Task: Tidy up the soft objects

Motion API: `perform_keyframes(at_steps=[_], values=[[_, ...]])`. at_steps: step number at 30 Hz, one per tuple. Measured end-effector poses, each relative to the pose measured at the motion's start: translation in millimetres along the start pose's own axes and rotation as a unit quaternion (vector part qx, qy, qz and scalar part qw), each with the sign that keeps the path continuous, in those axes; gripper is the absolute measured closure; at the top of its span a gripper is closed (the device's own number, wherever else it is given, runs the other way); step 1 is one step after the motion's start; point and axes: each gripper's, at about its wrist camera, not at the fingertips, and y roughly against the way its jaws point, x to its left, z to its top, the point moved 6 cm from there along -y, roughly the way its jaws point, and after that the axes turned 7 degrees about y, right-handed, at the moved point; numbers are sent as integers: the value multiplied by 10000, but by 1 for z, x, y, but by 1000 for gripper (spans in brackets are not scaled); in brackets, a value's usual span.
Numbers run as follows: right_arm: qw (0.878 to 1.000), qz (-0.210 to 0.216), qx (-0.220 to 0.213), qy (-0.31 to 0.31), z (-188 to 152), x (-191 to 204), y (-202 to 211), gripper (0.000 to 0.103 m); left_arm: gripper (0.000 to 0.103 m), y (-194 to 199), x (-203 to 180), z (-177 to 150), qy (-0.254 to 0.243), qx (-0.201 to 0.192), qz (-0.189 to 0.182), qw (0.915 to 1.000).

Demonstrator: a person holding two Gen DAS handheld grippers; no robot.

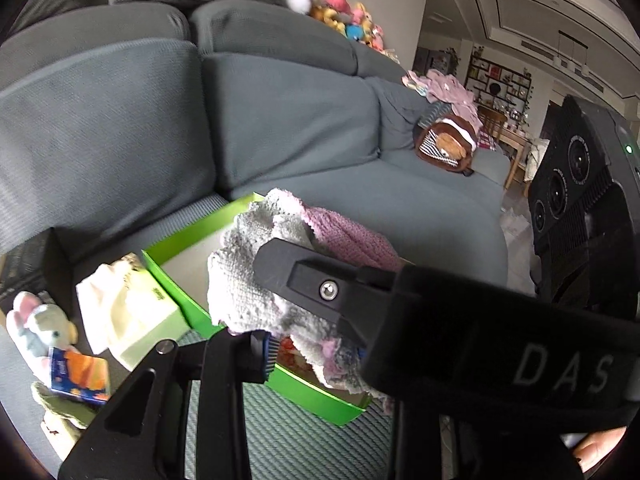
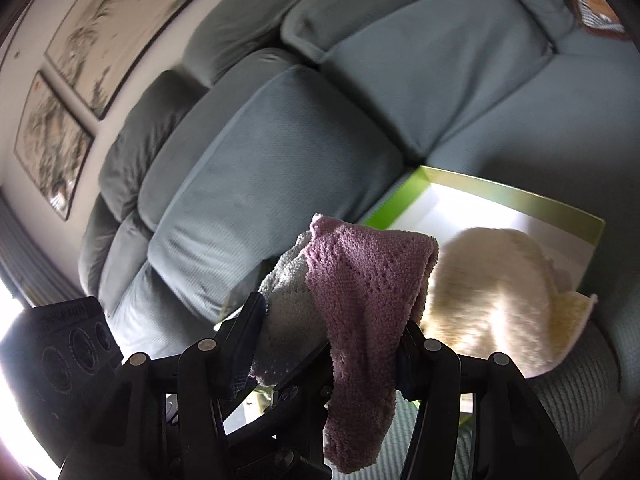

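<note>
A home living room. A big grey sofa (image 1: 280,120) fills most of it, with a row of stuffed toys (image 1: 340,12) along its back and pink clothes (image 1: 448,88) heaped at the far end. Framed ink paintings (image 2: 80,68) hang on the wall. Beyond stand a dining table (image 1: 516,140) and shelves (image 1: 500,80).

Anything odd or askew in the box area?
Yes. A cream cloth spills over the green box rim onto the sofa. The knitted pink-and-white cloth hangs bunched between both grippers, not folded.
</note>
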Motion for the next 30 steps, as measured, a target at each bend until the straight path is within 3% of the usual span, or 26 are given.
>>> perform_keyframes(at_steps=[15,21,30], values=[[9960,-563,255,-641,-5,-50,-10,45,73,-46,-4,-17,411,665,-355,9963],[9920,-965,496,-652,-10,-56,-19,45,72,-55,5,-22,793,892,-354,9922],[9892,-1023,409,-968,-12,-68,-21,45,63,-65,13,-23,1026,1034,-139,9892]])
